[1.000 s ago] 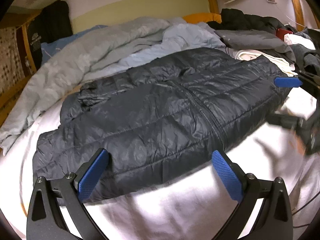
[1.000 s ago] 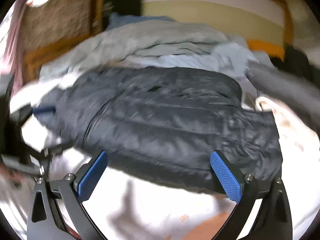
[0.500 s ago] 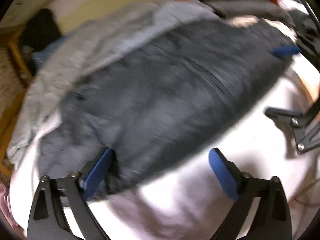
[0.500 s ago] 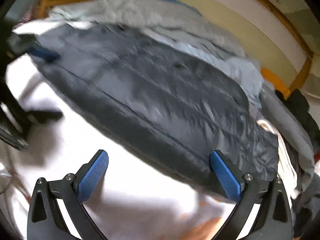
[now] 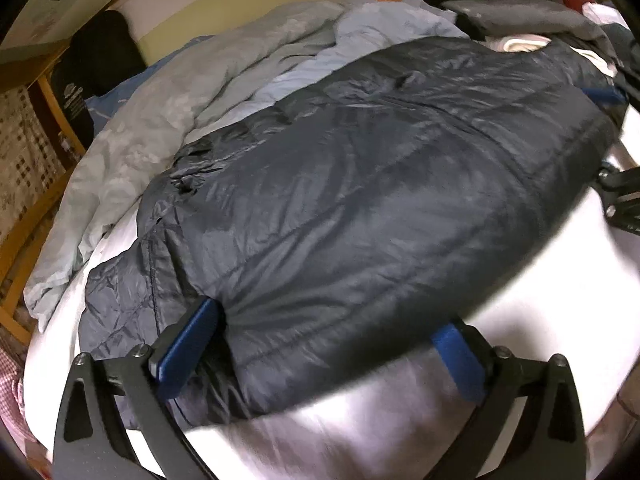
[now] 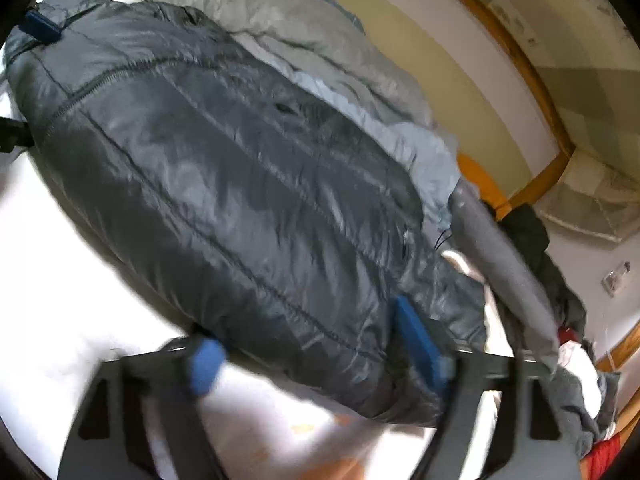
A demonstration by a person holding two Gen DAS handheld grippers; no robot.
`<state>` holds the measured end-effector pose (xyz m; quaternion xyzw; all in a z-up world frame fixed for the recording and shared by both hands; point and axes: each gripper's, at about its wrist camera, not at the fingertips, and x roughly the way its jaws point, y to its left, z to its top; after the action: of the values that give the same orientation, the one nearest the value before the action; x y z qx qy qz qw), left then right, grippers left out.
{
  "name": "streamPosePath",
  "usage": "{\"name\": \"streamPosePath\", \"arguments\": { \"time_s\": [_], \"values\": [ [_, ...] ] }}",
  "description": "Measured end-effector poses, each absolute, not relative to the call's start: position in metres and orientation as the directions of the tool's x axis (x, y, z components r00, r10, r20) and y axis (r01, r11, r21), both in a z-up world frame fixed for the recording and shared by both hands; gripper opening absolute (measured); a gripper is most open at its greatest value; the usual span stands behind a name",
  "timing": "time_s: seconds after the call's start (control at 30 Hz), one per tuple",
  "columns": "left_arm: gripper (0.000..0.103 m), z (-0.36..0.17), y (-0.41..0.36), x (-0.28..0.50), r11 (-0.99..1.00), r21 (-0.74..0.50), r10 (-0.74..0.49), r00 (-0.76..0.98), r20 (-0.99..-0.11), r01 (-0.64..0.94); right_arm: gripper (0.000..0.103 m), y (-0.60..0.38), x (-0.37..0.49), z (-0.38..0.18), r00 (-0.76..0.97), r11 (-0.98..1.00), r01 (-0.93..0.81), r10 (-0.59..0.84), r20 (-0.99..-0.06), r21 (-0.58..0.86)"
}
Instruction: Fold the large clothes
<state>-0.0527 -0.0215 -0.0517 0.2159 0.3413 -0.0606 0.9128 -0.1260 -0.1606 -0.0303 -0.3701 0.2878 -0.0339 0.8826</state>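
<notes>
Each hand-held unit is a matte black two-finger gripper (image 5: 326, 354) built from flat plate arms with triangular cut-outs. Silver round-head screws (image 5: 140, 349) sit at the arm pivots. Each finger carries a rectangular blue pad (image 5: 188, 348) with a fine knurled face, fixed on the inner side. The second black two-finger gripper (image 6: 316, 354) has the same black cut-out arms and blue rectangular pads (image 6: 418, 340); its near parts are motion-blurred, so its screws cannot be made out.
</notes>
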Motion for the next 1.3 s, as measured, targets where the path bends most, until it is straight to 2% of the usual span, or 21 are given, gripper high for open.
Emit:
{"name": "streamPosePath", "arguments": {
  "time_s": [0.07,0.1,0.13,0.17,0.2,0.27,0.3,0.43,0.53,0.57,0.67,0.7,0.73,0.8,0.93,1.03,1.07,1.1,1.13,1.2,1.3],
  "values": [
    [0.103,-0.05,-0.018,-0.048,0.907,0.336,0.029,0.757,-0.652,0.254,0.051,-0.159,-0.125,-0.034,0.836,0.708,-0.144,-0.287,-0.468,-0.691],
    [0.1,-0.05,-0.018,-0.048,0.908,0.338,0.033,0.759,-0.651,0.25,0.046,-0.156,-0.125,-0.037,0.838,0.692,-0.147,-0.293,-0.46,-0.707],
    [0.091,-0.049,-0.019,-0.05,0.906,0.349,0.044,0.767,-0.64,0.24,0.034,-0.155,-0.125,-0.039,0.84,0.68,-0.149,-0.296,-0.455,-0.718],
    [0.062,-0.047,-0.02,-0.054,0.901,0.371,0.061,0.783,-0.619,0.223,0.027,-0.153,-0.126,-0.039,0.839,0.676,-0.147,-0.3,-0.453,-0.722],
    [0.039,-0.045,-0.022,-0.058,0.895,0.39,0.072,0.794,-0.603,0.215,0.025,-0.153,-0.127,-0.038,0.839,0.678,-0.141,-0.305,-0.451,-0.722],
    [0.023,-0.033,-0.02,-0.069,0.9,0.39,0.069,0.818,-0.571,0.197,0.019,-0.154,-0.132,-0.032,0.839,0.695,-0.156,-0.282,-0.465,-0.702],
    [0.021,-0.026,-0.017,-0.073,0.91,0.369,0.059,0.821,-0.567,0.19,0.019,-0.155,-0.137,-0.026,0.837,0.713,-0.174,-0.256,-0.483,-0.679],
    [0.021,-0.005,0.001,-0.096,0.946,0.22,-0.041,0.762,-0.646,0.237,0.019,-0.16,-0.161,-0.001,0.81,0.759,-0.252,-0.175,-0.56,-0.6],
    [0.023,0.011,0.002,-0.123,0.921,0.261,-0.054,0.759,-0.649,0.289,0.019,-0.168,-0.189,0.011,0.777,0.789,-0.323,-0.094,-0.622,-0.523],
    [0.028,0.016,0.002,-0.129,0.913,0.281,-0.051,0.767,-0.64,0.295,0.019,-0.17,-0.196,0.013,0.766,0.787,-0.349,-0.073,-0.638,-0.509],
    [0.033,0.033,-0.001,-0.13,0.913,0.292,-0.036,0.769,-0.638,0.286,0.019,-0.171,-0.206,0.025,0.775,0.779,-0.344,-0.079,-0.626,-0.524],
    [0.038,0.037,-0.002,-0.125,0.916,0.292,-0.028,0.768,-0.64,0.277,0.019,-0.172,-0.205,0.031,0.786,0.785,-0.325,-0.087,-0.613,-0.528],
    [0.04,0.04,-0.004,-0.118,0.916,0.309,-0.005,0.776,-0.63,0.256,0.019,-0.173,-0.202,0.039,0.798,0.793,-0.303,-0.091,-0.595,-0.528],
    [0.054,0.044,-0.009,-0.107,0.909,0.358,0.034,0.819,-0.573,0.212,0.019,-0.172,-0.196,0.051,0.823,0.805,-0.269,-0.094,-0.561,-0.529],
    [0.06,0.053,-0.012,-0.066,0.921,0.356,0.056,0.852,-0.52,0.156,0.02,-0.163,-0.166,0.071,0.861,0.788,-0.196,-0.147,-0.487,-0.584],
    [0.078,0.064,-0.01,-0.037,0.922,0.376,0.09,0.89,-0.447,0.096,0.02,-0.163,-0.13,0.086,0.884,0.809,-0.15,-0.147,-0.444,-0.568],
    [0.086,0.067,-0.007,-0.027,0.925,0.373,0.093,0.907,-0.41,0.073,0.02,-0.166,-0.112,0.09,0.877,0.823,-0.137,-0.158,-0.454,-0.551],
    [0.091,0.069,-0.004,-0.021,0.928,0.37,0.108,0.919,-0.379,0.043,0.02,-0.167,-0.099,0.092,0.866,0.832,-0.13,-0.168,-0.47,-0.539],
    [0.091,0.071,0.001,-0.015,0.932,0.361,0.14,0.917,-0.373,0.005,0.02,-0.169,-0.081,0.096,0.85,0.845,-0.125,-0.179,-0.495,-0.519],
    [0.091,0.078,0.013,-0.015,0.96,0.281,0.113,0.915,-0.388,0.0,0.02,-0.174,-0.051,0.103,0.839,0.875,-0.127,-0.156,-0.521,-0.466],
    [0.094,0.083,0.025,-0.033,0.976,0.216,0.084,0.943,-0.321,-0.013,0.02,-0.183,-0.006,0.104,0.809,0.909,-0.121,-0.142,-0.571,-0.398]
  ]
}}
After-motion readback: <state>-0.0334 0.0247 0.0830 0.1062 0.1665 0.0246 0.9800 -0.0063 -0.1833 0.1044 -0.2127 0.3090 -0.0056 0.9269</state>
